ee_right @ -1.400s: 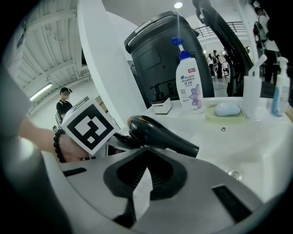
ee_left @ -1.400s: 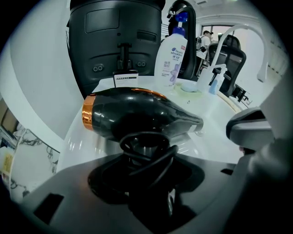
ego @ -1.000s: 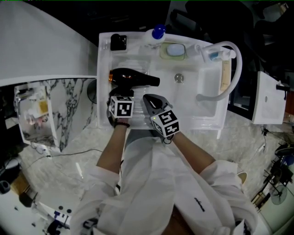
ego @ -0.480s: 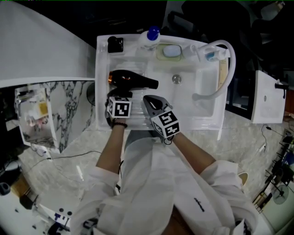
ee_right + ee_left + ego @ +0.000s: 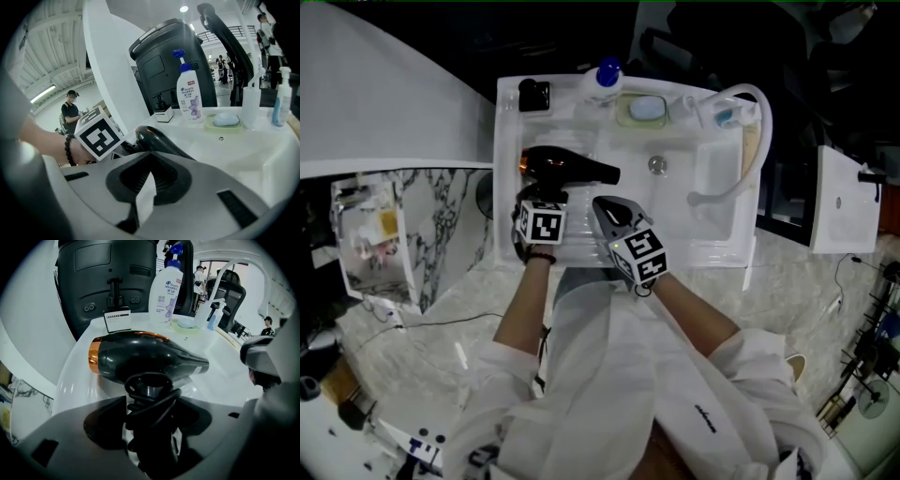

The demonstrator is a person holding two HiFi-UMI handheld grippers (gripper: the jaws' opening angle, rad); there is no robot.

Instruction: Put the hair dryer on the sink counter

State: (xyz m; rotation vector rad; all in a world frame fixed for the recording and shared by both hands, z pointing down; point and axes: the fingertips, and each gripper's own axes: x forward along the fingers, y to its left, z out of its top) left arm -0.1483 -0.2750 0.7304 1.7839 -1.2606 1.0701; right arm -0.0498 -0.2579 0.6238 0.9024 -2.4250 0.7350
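The black hair dryer (image 5: 567,167) with a copper rear ring lies on its side on the white sink counter (image 5: 508,239), nozzle pointing right toward the basin. Its handle, wrapped in black cord (image 5: 149,401), points back at me. My left gripper (image 5: 542,194) straddles that handle, and its jaws are opening, with a gap showing on each side of the cord. The hair dryer (image 5: 140,357) fills the left gripper view. My right gripper (image 5: 611,210) hovers just right of the handle, its jaws nearly together with nothing between them. The dryer's body (image 5: 154,138) shows just past them.
A pump bottle (image 5: 606,77), a soap dish (image 5: 648,108) and a small black box (image 5: 534,94) stand along the counter's back edge. The basin drain (image 5: 657,165) lies right of the nozzle. A curved white faucet (image 5: 757,122) arches at the far right.
The hair dryer and both grippers keep their places on the counter. Only the head view has drifted slightly.
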